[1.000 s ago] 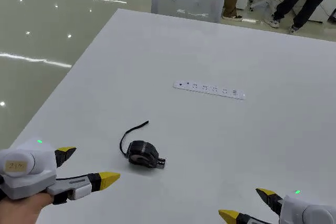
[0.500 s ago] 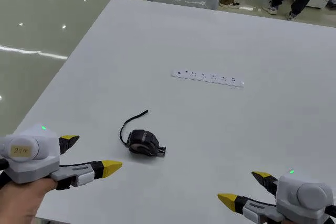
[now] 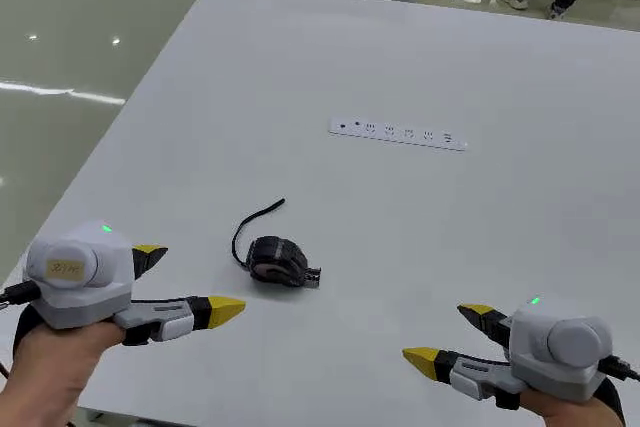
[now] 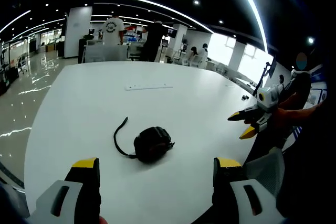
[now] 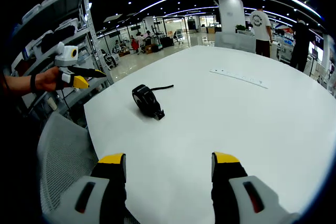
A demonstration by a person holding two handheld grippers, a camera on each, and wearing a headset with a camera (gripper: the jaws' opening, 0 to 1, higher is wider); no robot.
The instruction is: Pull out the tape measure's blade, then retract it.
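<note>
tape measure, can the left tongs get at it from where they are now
Probably yes. The left tongs are open and point toward the tape measure, with bare table between them. Its strap lies on the far side.

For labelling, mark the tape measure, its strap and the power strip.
tape measure (image 3: 275,259), head view, middle of its black case.
strap (image 3: 238,233), head view, bend of the black loop.
power strip (image 3: 398,134), head view, centre of its white top face.

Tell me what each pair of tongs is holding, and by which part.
Nothing. The left tongs and right tongs are both open and empty; the tape measure lies untouched on the table.
</note>
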